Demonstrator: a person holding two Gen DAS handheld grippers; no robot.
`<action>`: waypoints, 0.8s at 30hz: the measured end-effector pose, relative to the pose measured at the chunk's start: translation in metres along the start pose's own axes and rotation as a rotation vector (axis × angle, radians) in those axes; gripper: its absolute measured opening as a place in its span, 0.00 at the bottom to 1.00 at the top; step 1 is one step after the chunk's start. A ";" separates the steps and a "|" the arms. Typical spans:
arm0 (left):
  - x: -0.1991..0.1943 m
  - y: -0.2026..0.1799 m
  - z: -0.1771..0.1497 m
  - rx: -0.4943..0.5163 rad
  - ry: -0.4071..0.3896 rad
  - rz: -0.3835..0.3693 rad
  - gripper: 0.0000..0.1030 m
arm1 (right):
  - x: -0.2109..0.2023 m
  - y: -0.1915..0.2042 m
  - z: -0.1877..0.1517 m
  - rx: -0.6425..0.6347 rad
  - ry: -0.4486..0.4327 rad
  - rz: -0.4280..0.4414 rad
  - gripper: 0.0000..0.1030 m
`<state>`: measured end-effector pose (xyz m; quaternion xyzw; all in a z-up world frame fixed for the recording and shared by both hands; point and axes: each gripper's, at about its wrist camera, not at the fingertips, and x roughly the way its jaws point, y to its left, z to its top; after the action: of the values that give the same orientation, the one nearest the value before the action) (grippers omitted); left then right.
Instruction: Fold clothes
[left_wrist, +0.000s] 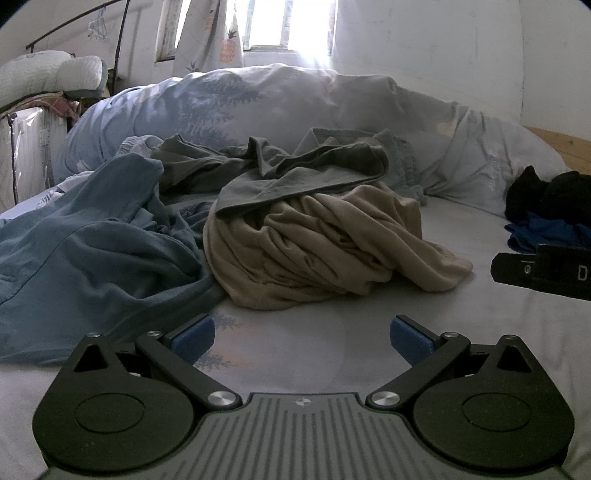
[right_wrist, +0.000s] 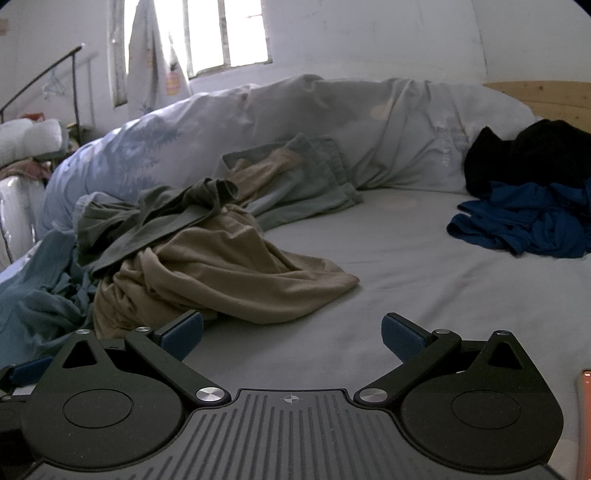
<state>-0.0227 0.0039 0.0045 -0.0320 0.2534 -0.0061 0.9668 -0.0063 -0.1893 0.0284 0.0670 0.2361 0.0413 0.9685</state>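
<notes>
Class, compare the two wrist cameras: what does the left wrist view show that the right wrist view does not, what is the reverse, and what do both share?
Only the left wrist view: the right gripper's black body seen from the side, and the pineapple print on the curtain.

Only the right wrist view: an orange-edged object at the right border, and a broad stretch of wooden headboard.

Both: open grippers, left and right, the tan garment, grey-green garment, blue garment, black garment and duvet.

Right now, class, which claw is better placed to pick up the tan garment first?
Probably the right claw: open, its near pad sits almost at the tan garment. The left claw, also open, faces bare sheet, farther from it.
</notes>
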 end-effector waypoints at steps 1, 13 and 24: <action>0.000 0.000 0.000 0.000 0.000 0.000 1.00 | 0.000 0.000 0.000 0.000 0.000 0.000 1.00; 0.001 0.001 0.000 -0.006 0.002 0.004 1.00 | 0.003 -0.002 0.002 0.001 0.002 0.003 1.00; 0.005 0.001 0.000 -0.015 0.008 -0.011 1.00 | -0.001 0.000 0.001 -0.005 -0.001 0.001 1.00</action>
<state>-0.0185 0.0052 0.0025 -0.0404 0.2573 -0.0097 0.9654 -0.0068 -0.1894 0.0295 0.0648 0.2356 0.0423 0.9688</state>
